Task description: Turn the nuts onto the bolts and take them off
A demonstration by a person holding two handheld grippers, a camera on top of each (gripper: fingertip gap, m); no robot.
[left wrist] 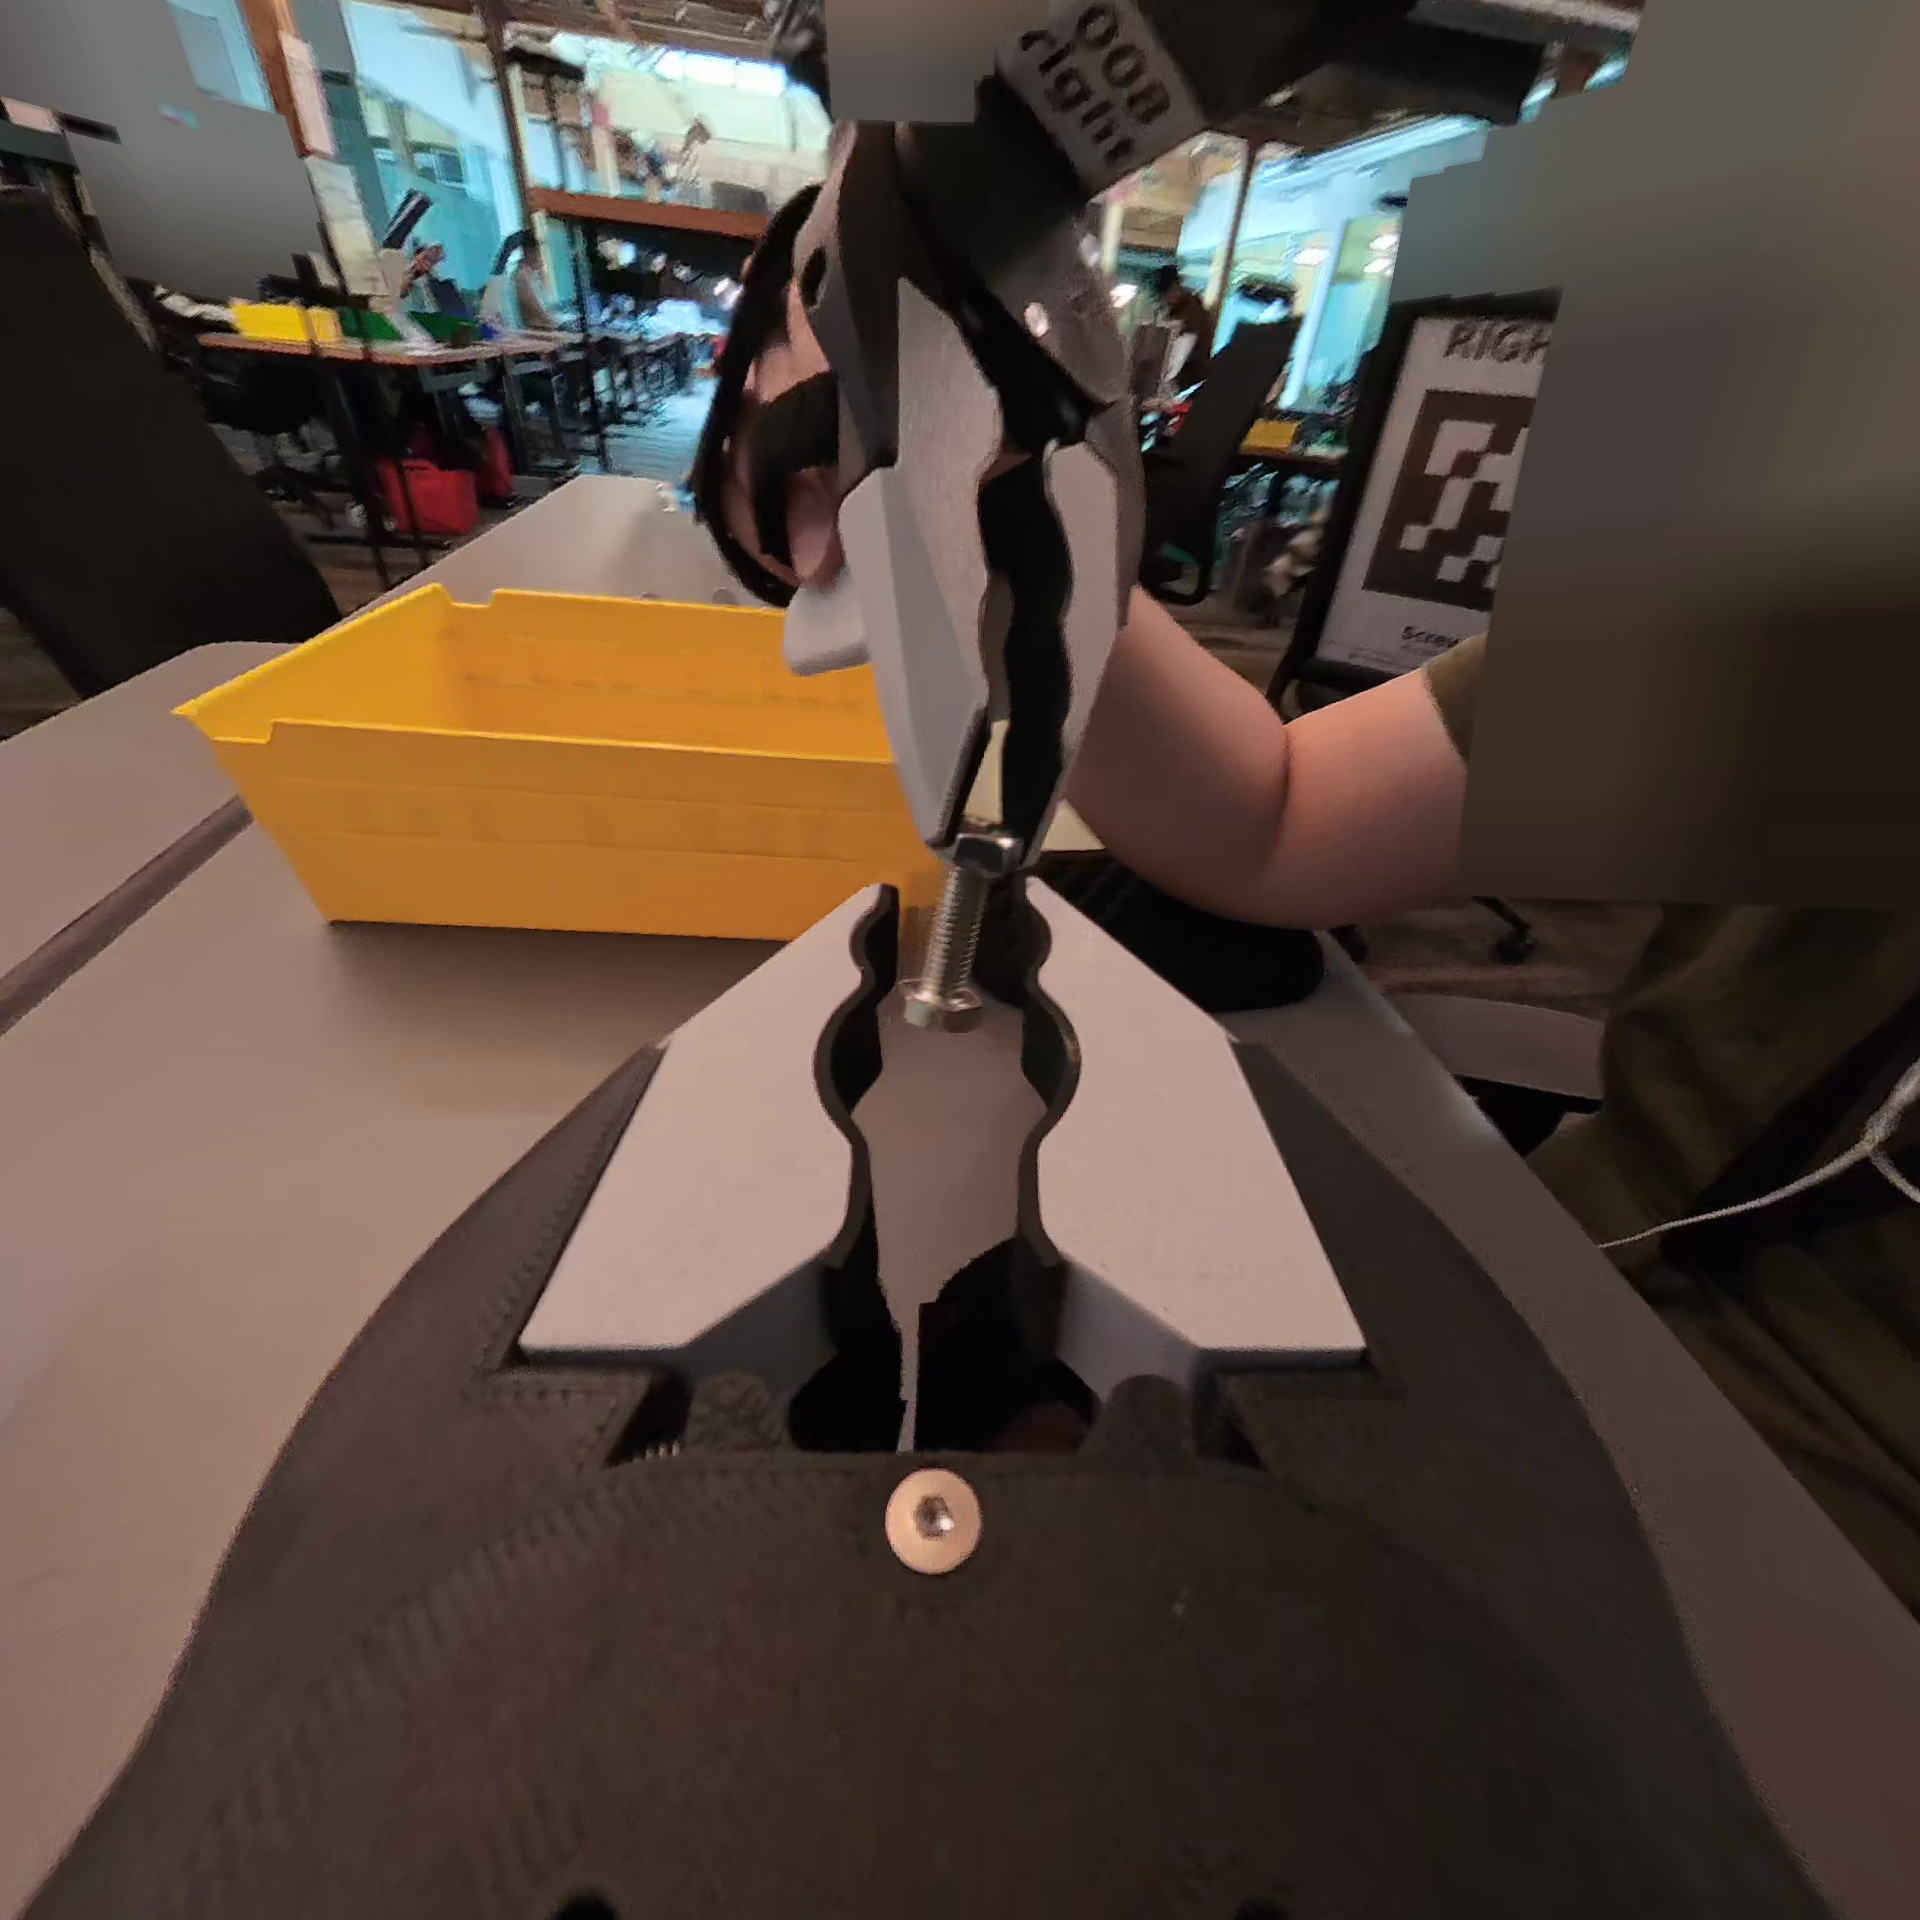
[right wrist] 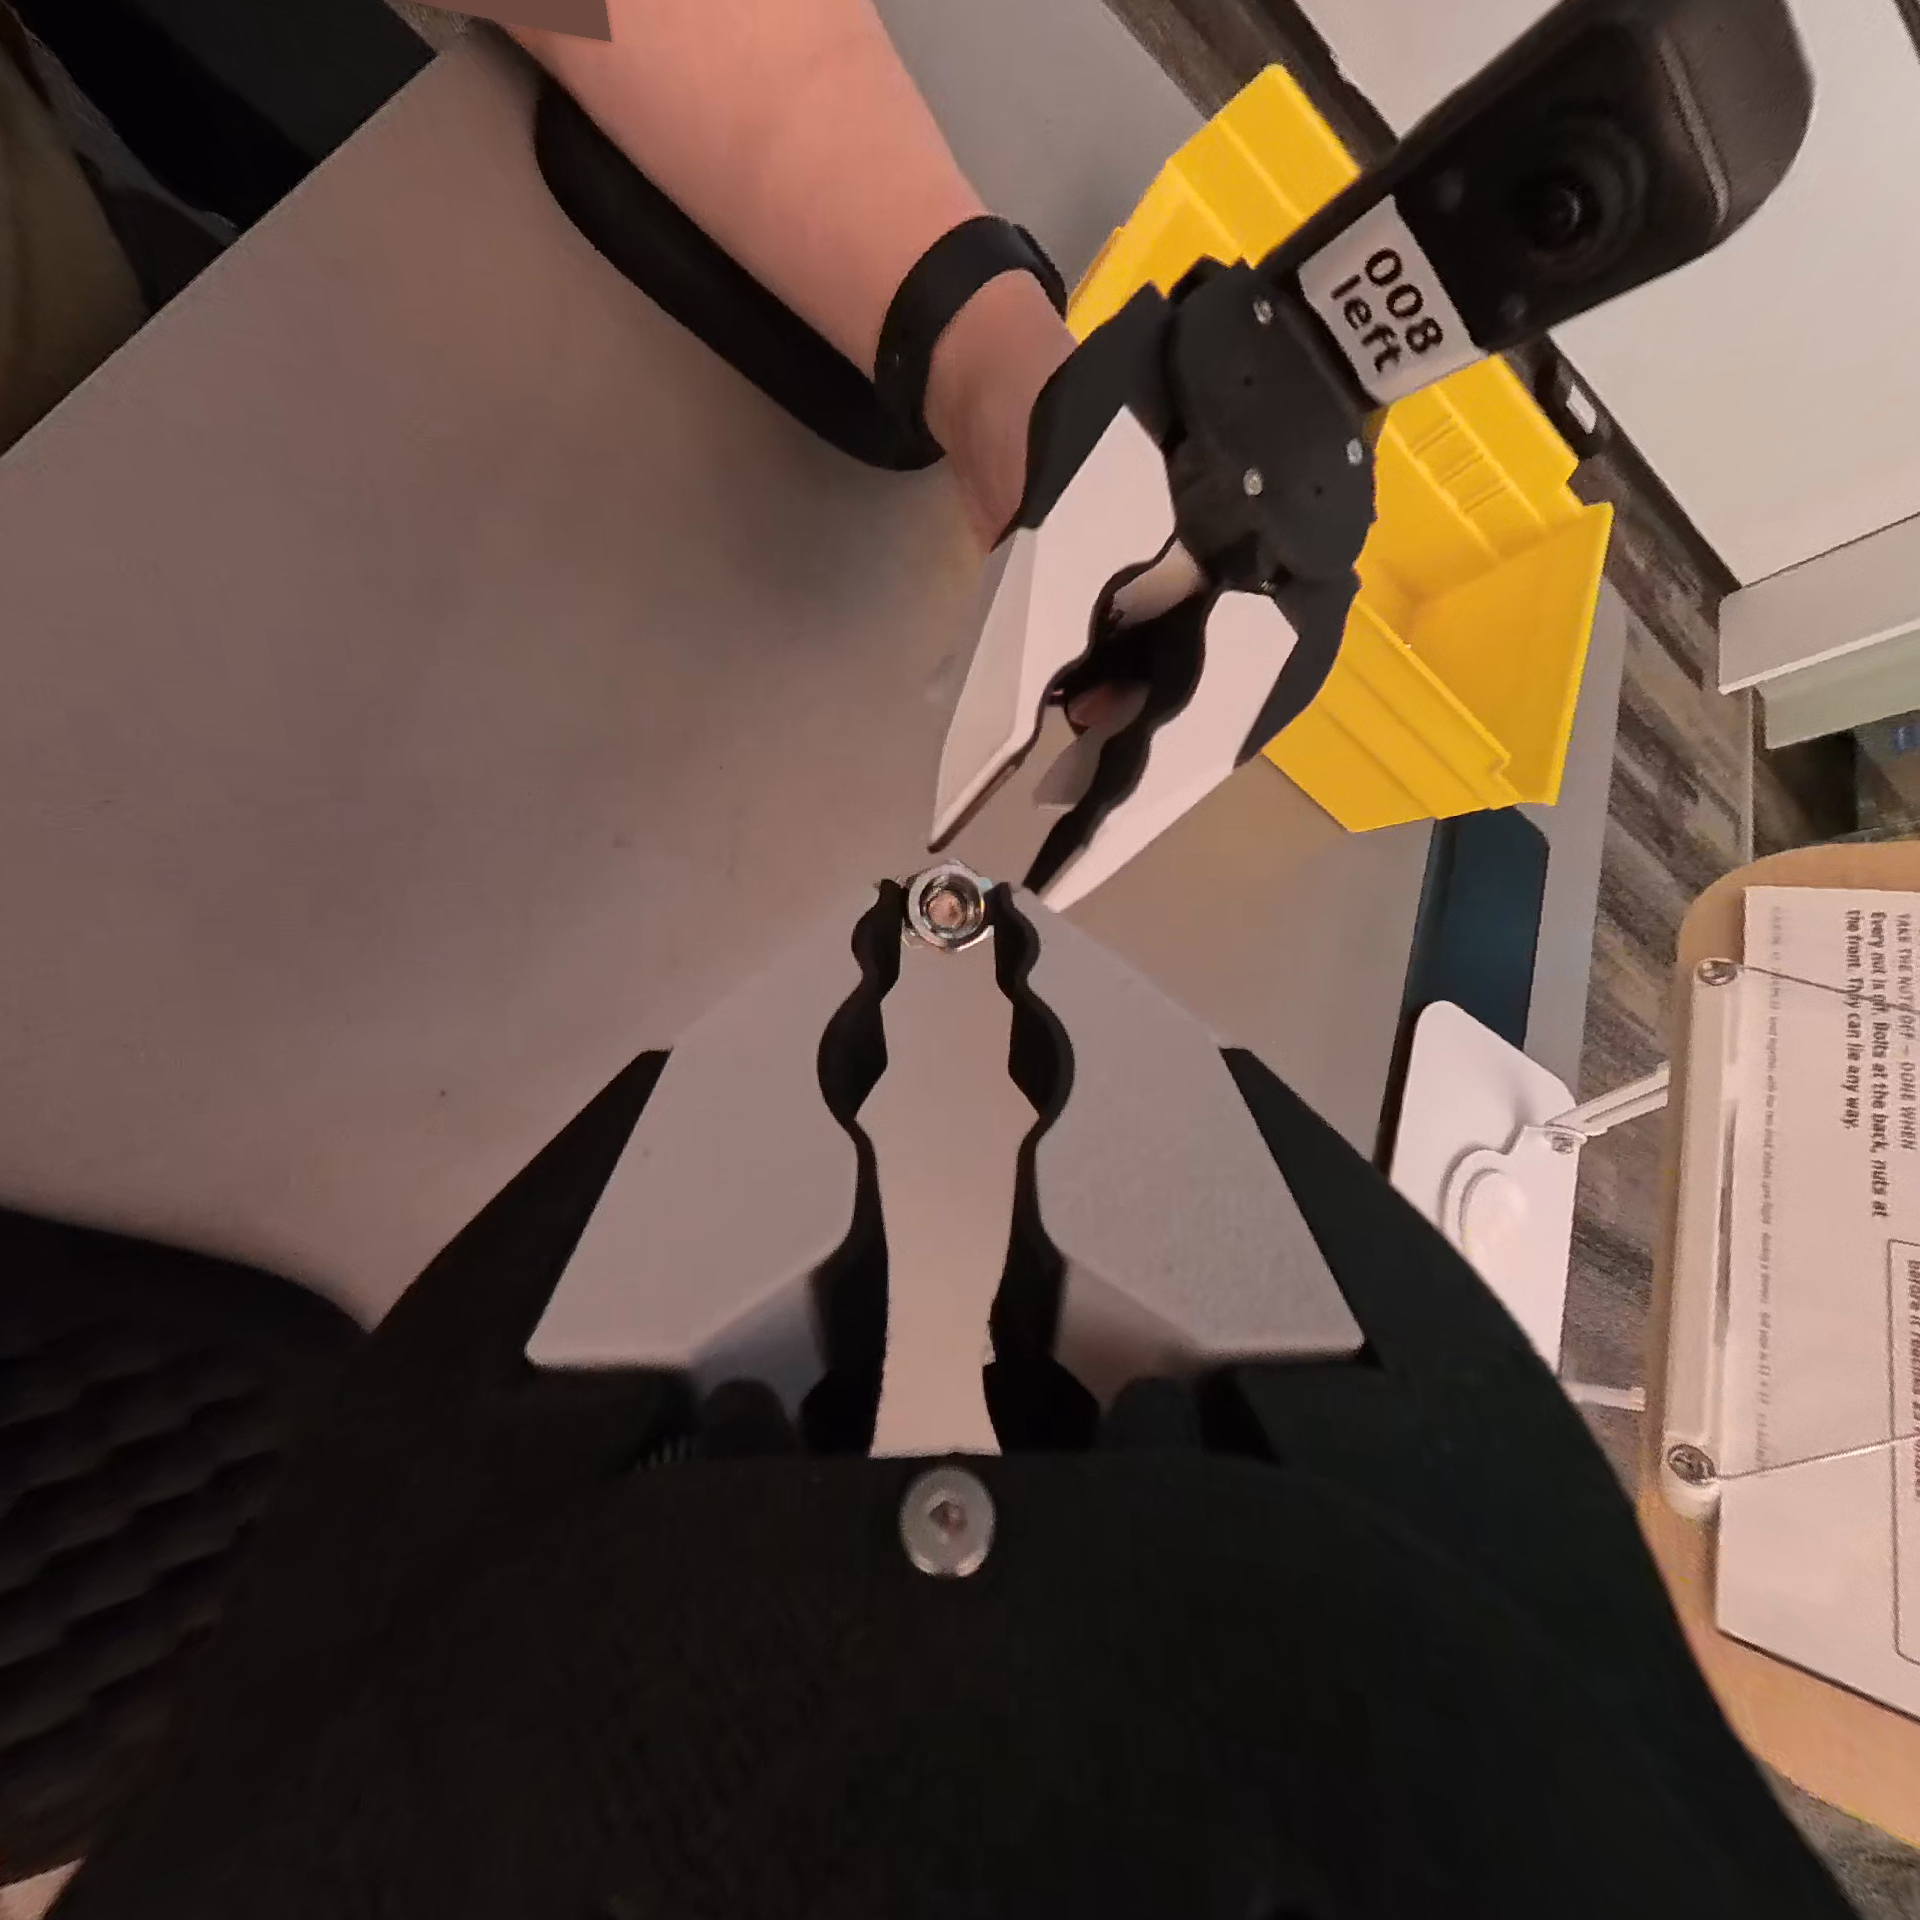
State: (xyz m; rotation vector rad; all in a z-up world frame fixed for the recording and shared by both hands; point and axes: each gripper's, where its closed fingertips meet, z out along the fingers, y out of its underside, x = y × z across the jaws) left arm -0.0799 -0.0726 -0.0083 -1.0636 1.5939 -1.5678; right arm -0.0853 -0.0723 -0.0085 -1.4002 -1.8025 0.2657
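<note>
A silver bolt point(left wrist: 948, 935) hangs head down in the air, above the grey table point(left wrist: 312, 1091). A silver nut point(left wrist: 985, 852) sits on its upper threaded end. My right gripper point(left wrist: 982, 831) comes down from above and is shut on the nut. In the right wrist view the nut point(right wrist: 943, 912) sits between the tips of my right gripper point(right wrist: 943, 899), and the bolt is hidden under it. My left gripper point(left wrist: 956, 914) is open, with its tips on either side of the bolt but not closed on it. In the right wrist view the left gripper point(right wrist: 987, 862) is just beside the nut.
A yellow bin point(left wrist: 582, 790) stands on the table behind the grippers and also shows in the right wrist view point(right wrist: 1455, 623). A forearm point(left wrist: 1247, 769) rests to the right. A sheet in a clear stand point(right wrist: 1818, 1247) and a white object point(right wrist: 1486, 1174) lie off the table's edge.
</note>
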